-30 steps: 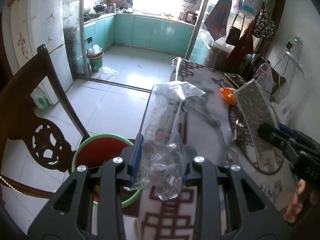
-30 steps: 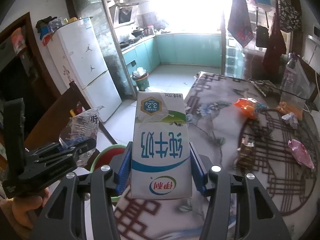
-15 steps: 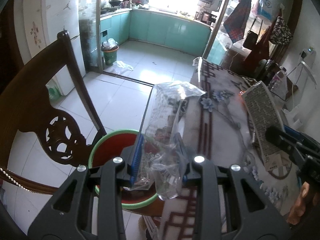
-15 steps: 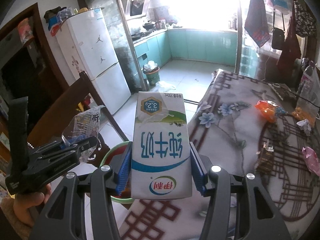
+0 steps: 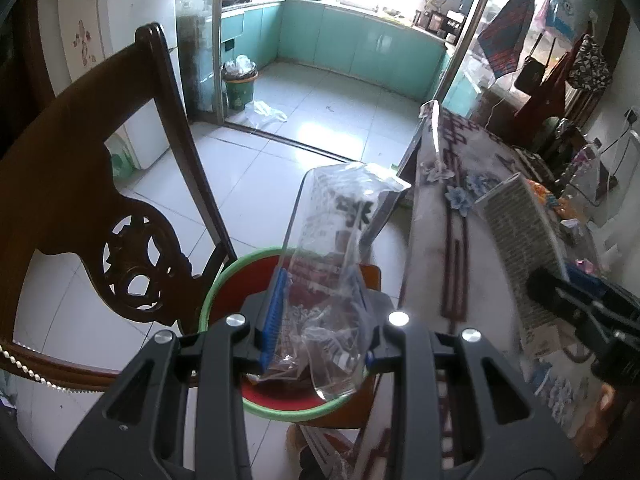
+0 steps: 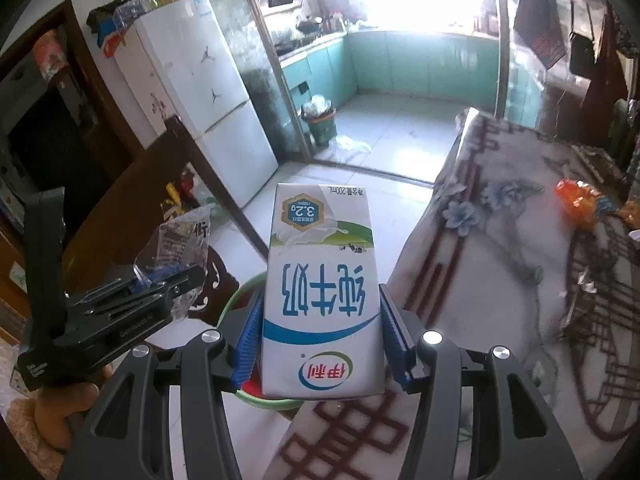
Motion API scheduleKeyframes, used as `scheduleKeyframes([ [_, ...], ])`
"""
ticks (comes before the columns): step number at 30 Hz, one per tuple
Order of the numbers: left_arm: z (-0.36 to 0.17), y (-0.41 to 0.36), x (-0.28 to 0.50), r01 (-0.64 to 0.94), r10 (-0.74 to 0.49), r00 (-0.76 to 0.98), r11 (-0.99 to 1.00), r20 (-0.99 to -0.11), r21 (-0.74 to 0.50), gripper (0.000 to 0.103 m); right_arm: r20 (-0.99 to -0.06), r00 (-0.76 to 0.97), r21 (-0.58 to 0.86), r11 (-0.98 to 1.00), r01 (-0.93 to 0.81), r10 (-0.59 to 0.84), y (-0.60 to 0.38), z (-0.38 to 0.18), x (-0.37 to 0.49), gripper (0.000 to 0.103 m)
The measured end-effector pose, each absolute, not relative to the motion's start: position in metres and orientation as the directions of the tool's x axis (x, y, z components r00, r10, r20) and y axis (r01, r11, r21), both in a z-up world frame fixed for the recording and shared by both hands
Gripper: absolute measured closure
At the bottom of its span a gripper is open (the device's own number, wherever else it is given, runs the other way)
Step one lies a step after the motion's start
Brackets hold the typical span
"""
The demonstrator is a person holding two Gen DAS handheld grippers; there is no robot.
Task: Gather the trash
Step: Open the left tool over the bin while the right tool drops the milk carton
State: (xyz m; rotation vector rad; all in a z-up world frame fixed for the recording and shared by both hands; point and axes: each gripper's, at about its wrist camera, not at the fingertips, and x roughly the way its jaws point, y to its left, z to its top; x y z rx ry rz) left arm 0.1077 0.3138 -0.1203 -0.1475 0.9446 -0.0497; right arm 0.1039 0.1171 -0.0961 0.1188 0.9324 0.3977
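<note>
My left gripper [image 5: 320,320] is shut on a crumpled clear plastic bag [image 5: 336,240] and hangs right above a red bin with a green rim [image 5: 209,304] on the floor beside the table. The right wrist view shows that gripper [image 6: 176,280] at the left, with the bag [image 6: 180,236] sticking up from it. My right gripper [image 6: 320,344] is shut on a white milk carton [image 6: 320,300], held upside down above the table's edge. The bin's rim [image 6: 236,300] shows just behind the carton. In the left wrist view the carton [image 5: 516,240] and right gripper [image 5: 560,292] are at the right.
A dark carved wooden chair [image 5: 80,200] stands close to the left of the bin. The table [image 6: 500,260] has a patterned cloth, with an orange wrapper [image 6: 576,200] and other scraps on it. A small green bin [image 6: 320,120] stands by the kitchen door, next to a white fridge [image 6: 200,100].
Both grippers have moved left and down, off the table and toward the red bin. The bin now lies under the left gripper. Both grips are unchanged.
</note>
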Motion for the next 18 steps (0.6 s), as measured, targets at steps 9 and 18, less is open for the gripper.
scheduleKeyframes([
  [9,-0.143,0.332,0.123,-0.053,-0.091,0.541,0.988,-0.836,-0.142,0.072,-0.813,0.414,0.305,0.906,-0.295,0.408,0.146,-0.132,0.121,0.052],
  [18,-0.159,0.339,0.137,-0.060,-0.082,0.508,0.990,-0.858,-0.130,0.072,-0.839,0.349,0.319,0.898,-0.303,0.416,0.164,-0.154,0.132,0.052],
])
